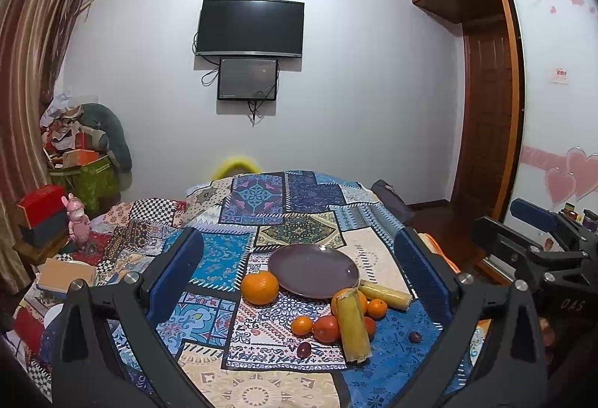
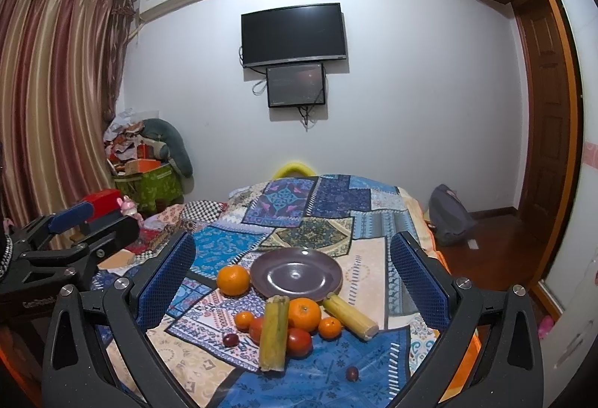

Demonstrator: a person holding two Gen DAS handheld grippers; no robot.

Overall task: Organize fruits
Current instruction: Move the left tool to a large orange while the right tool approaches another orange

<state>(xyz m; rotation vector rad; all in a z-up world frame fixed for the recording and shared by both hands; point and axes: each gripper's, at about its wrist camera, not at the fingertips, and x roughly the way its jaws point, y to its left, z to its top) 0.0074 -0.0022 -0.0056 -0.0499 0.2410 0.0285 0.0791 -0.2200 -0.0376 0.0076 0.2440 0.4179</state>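
Left wrist view: the left gripper (image 1: 299,266) is being held level above the patchwork cloth (image 1: 261,213), fingers spread wide apart, nothing being gripped. The purple plate (image 1: 313,269) is being framed between the fingers, ahead of the tips and empty. The large orange (image 1: 260,287) is being seen touching the plate's left rim. The fruit pile is lying just in front of the plate: a near sugarcane piece (image 1: 353,324) pointing toward the camera, a far sugarcane piece (image 1: 385,294) lying crosswise by the plate's right edge, a small mandarin (image 1: 301,325), a tomato (image 1: 326,328), two dark grapes (image 1: 303,349). The right gripper (image 1: 530,232) is being seen at the right edge, apart from the fruits. Right wrist view: the right gripper (image 2: 293,269) is being held likewise over the cloth, fingers wide apart, empty. The plate (image 2: 295,271) is being centred between the fingers, the large orange (image 2: 233,280) at its left. The near sugarcane piece (image 2: 274,331) is lying closest, with a second orange (image 2: 304,314) behind it, tomatoes and mandarins around, loose grapes (image 2: 352,373) nearest the camera. The left gripper (image 2: 74,221) is showing at far left; its opening cannot be told here.
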